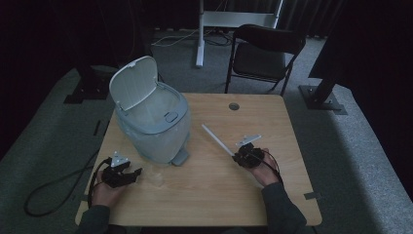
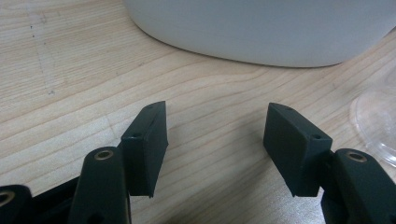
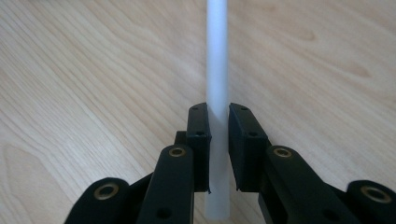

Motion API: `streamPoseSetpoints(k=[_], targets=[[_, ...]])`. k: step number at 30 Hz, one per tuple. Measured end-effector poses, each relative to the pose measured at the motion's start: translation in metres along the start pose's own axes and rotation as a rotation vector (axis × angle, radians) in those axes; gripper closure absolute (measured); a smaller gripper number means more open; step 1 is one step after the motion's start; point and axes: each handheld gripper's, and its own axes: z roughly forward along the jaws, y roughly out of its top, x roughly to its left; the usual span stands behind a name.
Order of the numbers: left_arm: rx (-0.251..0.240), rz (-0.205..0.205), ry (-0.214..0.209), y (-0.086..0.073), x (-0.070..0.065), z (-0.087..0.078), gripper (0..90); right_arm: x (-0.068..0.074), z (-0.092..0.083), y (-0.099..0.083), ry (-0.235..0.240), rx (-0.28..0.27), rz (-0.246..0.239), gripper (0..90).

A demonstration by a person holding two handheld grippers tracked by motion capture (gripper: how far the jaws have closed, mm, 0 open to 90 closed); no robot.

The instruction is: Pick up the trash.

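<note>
Here, from the high view: right gripper [image 1: 242, 157] clamped on the near end of a white tube [image 1: 217, 139], the tube lying aslant across the wooden table [image 1: 272, 195] toward a grey pedal bin [image 1: 155, 122] with lid [image 1: 132, 82] raised; left gripper [image 1: 127, 176] resting low beside the bin's base, near a clear plastic lid [image 1: 157, 176].

Through the left gripper view: jaws spread wide over bare wood, nothing between, bin wall [image 2: 261, 28] just ahead, clear plastic lid [image 2: 378, 126] at the right edge.

Through the right gripper view: pads [image 3: 201, 140] closed snugly on the white tube [image 3: 217, 56], apparently resting on the tabletop.

Judged: pickup just secured. Next, probably a lift clear of the table and a carry to the open bin, tube tilted to clear the rim.
</note>
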Motion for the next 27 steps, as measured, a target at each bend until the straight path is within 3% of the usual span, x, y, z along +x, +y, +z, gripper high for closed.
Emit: streamPoseSetpoints(k=[11,27], targets=[[0.001,0.000,0.000,0.000,0.000,0.000,40.1,0.003,-0.023,0.014,-0.017,-0.110,-0.016,78.8],[-0.002,-0.002,0.000,0.000,0.000,0.000,40.1,0.010,-0.047,0.030,-0.019,-0.208,-0.039,78.8]])
